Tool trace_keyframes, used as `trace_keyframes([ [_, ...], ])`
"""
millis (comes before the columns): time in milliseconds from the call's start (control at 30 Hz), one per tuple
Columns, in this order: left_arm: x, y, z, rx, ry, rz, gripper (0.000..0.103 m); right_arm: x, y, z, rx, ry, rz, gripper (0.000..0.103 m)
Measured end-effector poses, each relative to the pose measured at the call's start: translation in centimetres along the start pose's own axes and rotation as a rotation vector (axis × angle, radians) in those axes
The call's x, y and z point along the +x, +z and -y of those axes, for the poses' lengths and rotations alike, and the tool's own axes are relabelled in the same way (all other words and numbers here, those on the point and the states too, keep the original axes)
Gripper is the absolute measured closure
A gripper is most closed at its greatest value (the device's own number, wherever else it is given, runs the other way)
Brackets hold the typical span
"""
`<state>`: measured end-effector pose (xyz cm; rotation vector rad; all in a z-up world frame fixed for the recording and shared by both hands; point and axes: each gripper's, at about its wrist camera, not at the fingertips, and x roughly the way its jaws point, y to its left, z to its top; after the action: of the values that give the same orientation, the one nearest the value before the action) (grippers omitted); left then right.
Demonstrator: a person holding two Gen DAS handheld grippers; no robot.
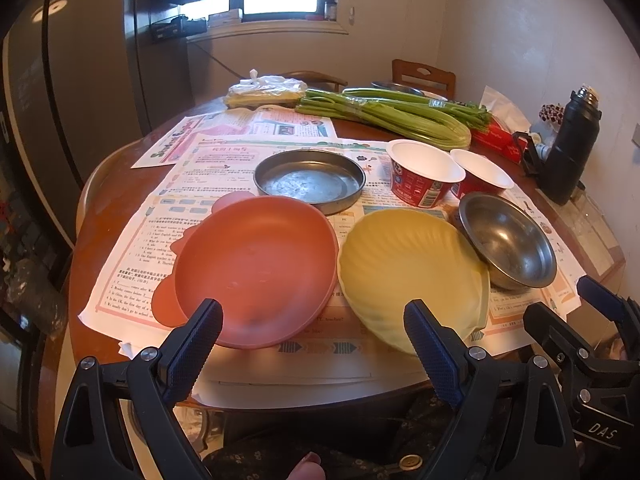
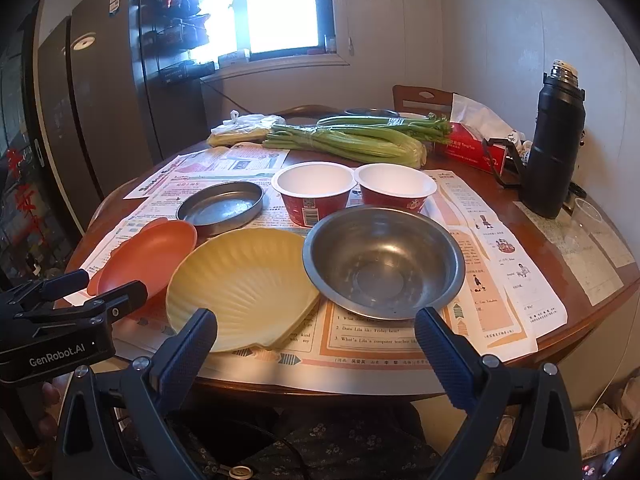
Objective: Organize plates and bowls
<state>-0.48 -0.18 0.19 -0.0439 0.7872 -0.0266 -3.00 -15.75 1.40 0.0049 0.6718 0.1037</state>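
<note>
Blue-padded left tongs (image 1: 313,334) stand spread wide and released, gripping nothing; their fingers (image 1: 200,332) hover over the near edge of the desk (image 1: 92,256), just short of the orange plate (image 1: 256,264). Beside that plate, toward the right, lies the yellow scalloped plate (image 1: 408,272), and the steel bowl (image 1: 508,240) sits with its rim over the yellow plate's right-hand side. Behind the orange plate rests a flat round metal pan (image 1: 310,180), and behind the yellow plate stand two red paper cups (image 1: 424,172), side by side and empty, touching or nearly so.

Right tongs (image 2: 316,334) are likewise wide apart and empty, held above the desk's near edge in front of the yellow scalloped plate and the steel bowl, touching neither. All the dishes lie on printed paper sheets (image 2: 400,340) spread over the desk. Toward the far edge lie bundled celery stalks (image 2: 360,140) and a red tissue box (image 2: 472,148); a black flask (image 2: 554,140) stands near the right edge.
</note>
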Motion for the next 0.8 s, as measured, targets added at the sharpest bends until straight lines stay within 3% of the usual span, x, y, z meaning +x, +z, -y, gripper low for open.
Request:
trace_keyframes([
  [800,0.02,-0.09,-0.06,0.008,-0.001,0.000,0.011,0.18,-0.13,-0.03,-0.005,-0.001,0.002,0.003],
])
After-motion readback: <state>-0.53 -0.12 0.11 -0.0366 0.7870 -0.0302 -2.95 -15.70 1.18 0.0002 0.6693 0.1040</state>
